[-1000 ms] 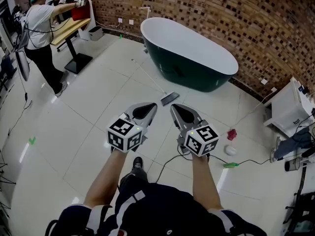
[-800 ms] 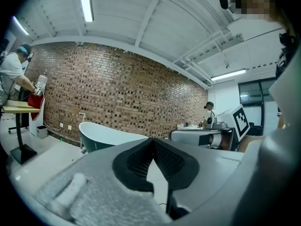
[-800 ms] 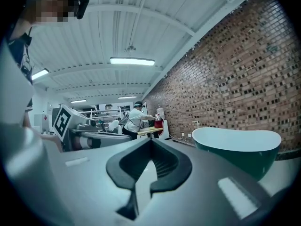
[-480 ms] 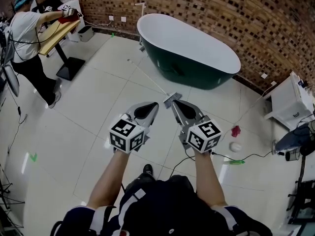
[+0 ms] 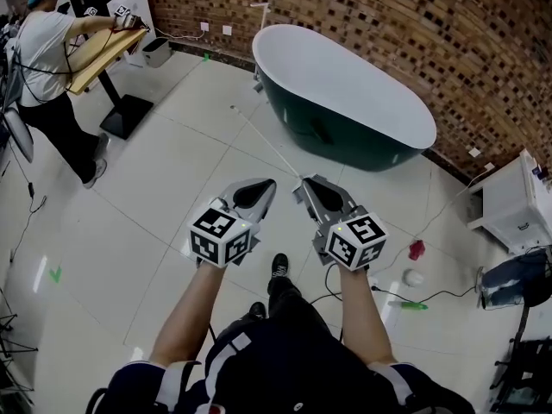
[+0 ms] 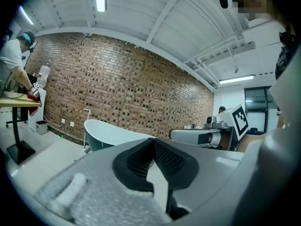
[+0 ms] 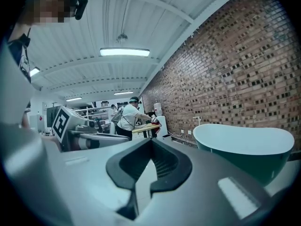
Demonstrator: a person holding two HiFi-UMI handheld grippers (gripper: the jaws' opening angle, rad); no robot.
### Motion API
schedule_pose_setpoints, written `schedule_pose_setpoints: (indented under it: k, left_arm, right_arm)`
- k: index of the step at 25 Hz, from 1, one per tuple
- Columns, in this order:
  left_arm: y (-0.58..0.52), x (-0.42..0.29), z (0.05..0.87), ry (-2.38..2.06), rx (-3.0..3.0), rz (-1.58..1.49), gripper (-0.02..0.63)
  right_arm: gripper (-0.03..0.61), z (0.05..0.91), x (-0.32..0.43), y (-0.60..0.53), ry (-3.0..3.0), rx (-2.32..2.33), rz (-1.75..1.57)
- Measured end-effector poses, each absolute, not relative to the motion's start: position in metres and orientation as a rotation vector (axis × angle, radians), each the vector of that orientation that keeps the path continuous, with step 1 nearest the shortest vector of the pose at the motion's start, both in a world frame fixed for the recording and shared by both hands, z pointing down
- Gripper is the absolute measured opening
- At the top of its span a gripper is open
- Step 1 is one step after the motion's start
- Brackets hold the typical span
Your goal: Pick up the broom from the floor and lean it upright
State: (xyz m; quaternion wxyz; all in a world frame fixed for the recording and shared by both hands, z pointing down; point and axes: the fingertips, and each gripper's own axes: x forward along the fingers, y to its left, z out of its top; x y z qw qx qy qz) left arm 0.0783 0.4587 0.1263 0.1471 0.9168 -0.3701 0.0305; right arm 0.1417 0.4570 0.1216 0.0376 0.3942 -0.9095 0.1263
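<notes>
Broom (image 5: 265,141) lying flat on the pale tiled floor (image 5: 147,197). Its thin handle runs diagonally away from me, ending near the dark green bathtub (image 5: 345,102). Its head end is hidden behind the tip of my right tool (image 5: 317,195). Right tool: jaws together, nothing between them, held over the broom's near end; whether it touches the broom I cannot tell. Left tool (image 5: 253,195): jaws likewise together and empty, just beside the right tool, apart from the handle. The bathtub stands before the brick wall (image 5: 414,24). At right, a small red object (image 5: 417,249) and a white ball (image 5: 414,277) lie on the floor. At far left, a person (image 5: 47,50) stands at a tabletop (image 5: 102,48)
</notes>
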Motion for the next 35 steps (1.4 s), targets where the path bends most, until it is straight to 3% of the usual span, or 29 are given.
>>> schedule_pose_setpoints:
  k: [16,35]
  left_arm:
    - [0.296,0.053,0.13,-1.246,2.568,0.195,0.002]
    - [0.095,-0.07,0.178,-1.059,2.588,0.176,0.0]
  right_arm:
    - [0.006,0.122,0.101,0.273,-2.933,0.971,0.433]
    - [0.006,0.159,-0.017,0.086,-2.765,1.14,0.412]
